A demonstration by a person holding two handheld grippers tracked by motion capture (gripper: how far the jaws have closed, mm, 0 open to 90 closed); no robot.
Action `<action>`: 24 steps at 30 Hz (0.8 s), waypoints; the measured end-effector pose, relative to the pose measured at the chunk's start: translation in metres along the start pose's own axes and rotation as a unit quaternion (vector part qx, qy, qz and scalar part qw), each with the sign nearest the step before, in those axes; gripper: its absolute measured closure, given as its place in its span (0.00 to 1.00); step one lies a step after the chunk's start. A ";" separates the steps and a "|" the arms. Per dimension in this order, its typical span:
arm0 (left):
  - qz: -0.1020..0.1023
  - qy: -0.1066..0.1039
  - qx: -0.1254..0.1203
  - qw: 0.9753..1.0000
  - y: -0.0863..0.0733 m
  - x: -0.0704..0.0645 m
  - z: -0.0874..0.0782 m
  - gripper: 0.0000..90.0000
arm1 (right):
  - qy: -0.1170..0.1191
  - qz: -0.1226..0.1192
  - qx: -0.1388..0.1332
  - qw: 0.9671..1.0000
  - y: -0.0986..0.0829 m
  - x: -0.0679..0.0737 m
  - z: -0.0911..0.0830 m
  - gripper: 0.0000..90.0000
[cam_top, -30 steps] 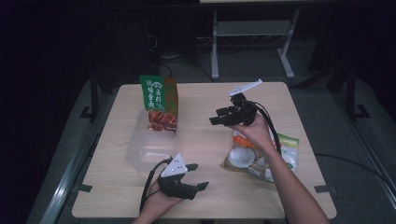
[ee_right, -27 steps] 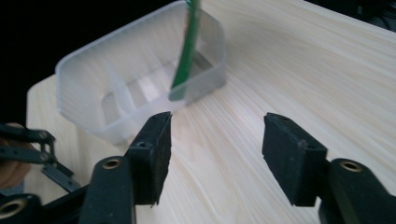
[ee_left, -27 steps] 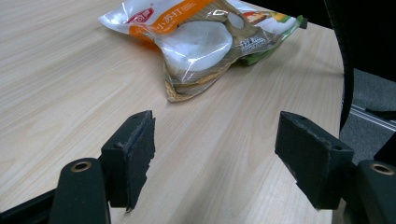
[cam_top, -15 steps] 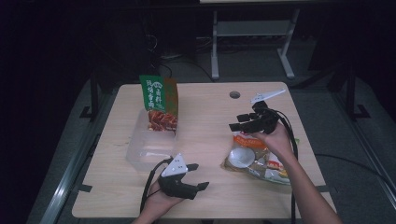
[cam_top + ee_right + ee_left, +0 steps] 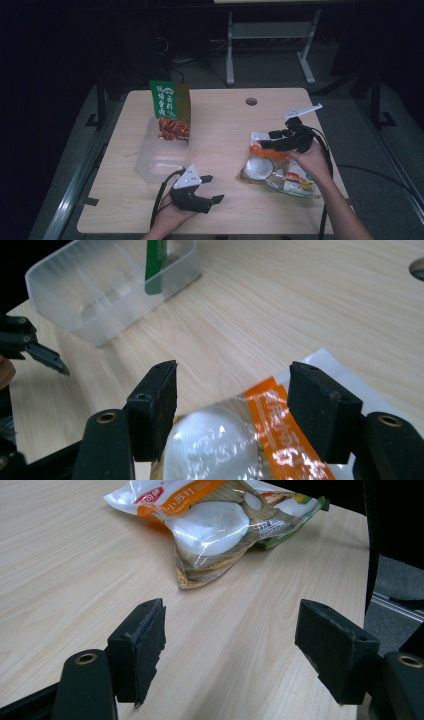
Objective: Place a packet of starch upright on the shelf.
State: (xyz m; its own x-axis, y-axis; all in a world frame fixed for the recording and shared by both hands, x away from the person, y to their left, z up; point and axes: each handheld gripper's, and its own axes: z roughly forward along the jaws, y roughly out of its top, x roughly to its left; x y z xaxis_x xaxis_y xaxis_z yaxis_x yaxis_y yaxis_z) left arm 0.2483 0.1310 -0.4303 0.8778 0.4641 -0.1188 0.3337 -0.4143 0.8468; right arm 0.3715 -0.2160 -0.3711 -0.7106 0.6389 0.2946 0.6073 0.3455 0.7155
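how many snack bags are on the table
2: a green bag standing upright in the clear tub, and an orange-and-clear bag lying flat under the right tongs.

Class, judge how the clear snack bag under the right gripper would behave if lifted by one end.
The snack bag looks thin and crinkly, so it would probably sag. Its glossy film may slip between the open right gripper jaws. It seems light.

A dim lab or office: bare wooden desk [image 5: 220,120] with cable hole [image 5: 251,101], grey carpet
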 end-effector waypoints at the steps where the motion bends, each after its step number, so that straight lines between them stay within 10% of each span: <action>1: 0.000 0.001 -0.001 1.000 0.000 0.000 0.000 0.31 | -0.002 0.000 -0.001 1.000 -0.002 -0.001 -0.002 0.40; 24: 0.001 0.001 0.001 1.000 0.000 -0.003 0.003 0.31 | -0.037 0.046 0.013 0.998 -0.060 -0.024 -0.025 0.39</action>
State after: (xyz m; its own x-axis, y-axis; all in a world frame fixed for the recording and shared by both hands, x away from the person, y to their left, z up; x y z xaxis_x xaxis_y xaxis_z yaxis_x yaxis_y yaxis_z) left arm 0.2466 0.1272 -0.4318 0.8779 0.4644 -0.1164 0.3327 -0.4169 0.8459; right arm 0.3432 -0.2692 -0.4049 -0.6235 0.7180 0.3095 0.6784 0.3000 0.6707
